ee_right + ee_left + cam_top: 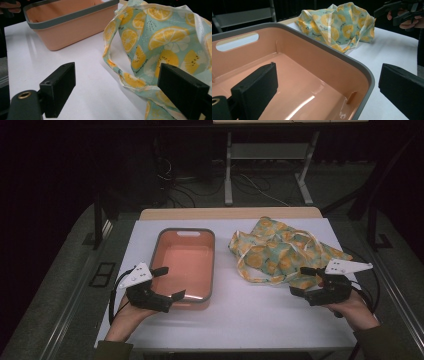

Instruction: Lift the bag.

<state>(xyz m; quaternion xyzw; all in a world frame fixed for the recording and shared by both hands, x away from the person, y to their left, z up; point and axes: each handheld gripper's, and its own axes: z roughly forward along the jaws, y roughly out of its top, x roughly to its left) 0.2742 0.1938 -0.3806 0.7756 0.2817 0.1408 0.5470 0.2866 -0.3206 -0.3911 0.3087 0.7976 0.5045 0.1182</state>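
A pink tub (pixel 183 265) with a grey rim is sitting left of centre on the white table (pixel 250 315). A crumpled fruit-print cloth bag (pixel 280 251) is lying to its right, apart from it. The left gripper (pixel 167 284) is hovering at the tub's near left corner, jaws spread wide, one over the tub's inside. The right gripper (pixel 303 281) is sitting at the bag's near edge, jaws wide, gripping nothing.
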